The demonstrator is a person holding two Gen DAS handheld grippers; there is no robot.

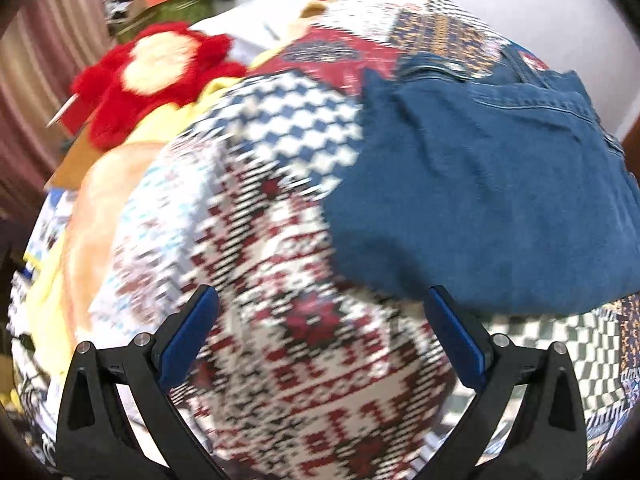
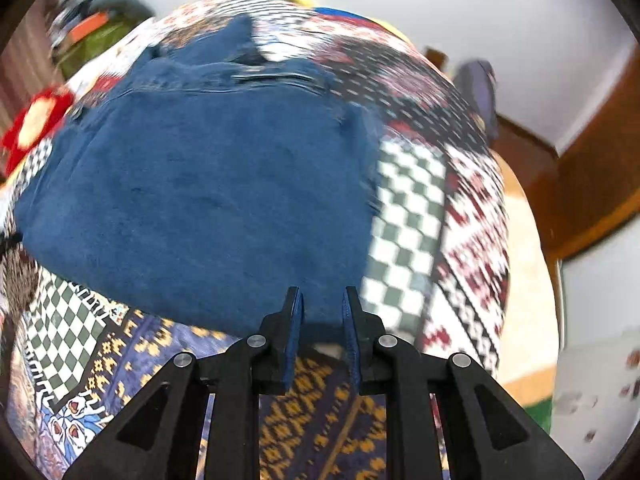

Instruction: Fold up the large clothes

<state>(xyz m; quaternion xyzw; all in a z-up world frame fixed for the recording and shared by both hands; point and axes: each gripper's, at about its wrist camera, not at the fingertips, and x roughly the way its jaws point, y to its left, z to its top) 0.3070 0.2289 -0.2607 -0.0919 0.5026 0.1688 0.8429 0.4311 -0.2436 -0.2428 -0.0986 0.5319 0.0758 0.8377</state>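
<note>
Jeans (image 2: 200, 184): we saw folded blue denim lying on the patchwork bedspread (image 1: 280, 312), waistband at the far end, near edge close to both tools.
Left tongs (image 1: 322, 300): we logged the jaws spread wide, nothing between them, hovering over the red-and-white patch; the right finger (image 1: 456, 336) sat just beside the jeans' near corner, contact unclear because of blur.
Right tongs (image 2: 322, 300): we noted the 2 fingers drawn in to a narrow gap at the near edge of the jeans; we could not tell if cloth was pinched, since denim showed between the tips but the pads looked apart.
Bedspread: we saw checkered, blue-and-gold and red patches around the jeans.
Background: we saw a red and cream plush toy (image 1: 156, 76) at the far left, a white wall (image 2: 480, 8) behind.
</note>
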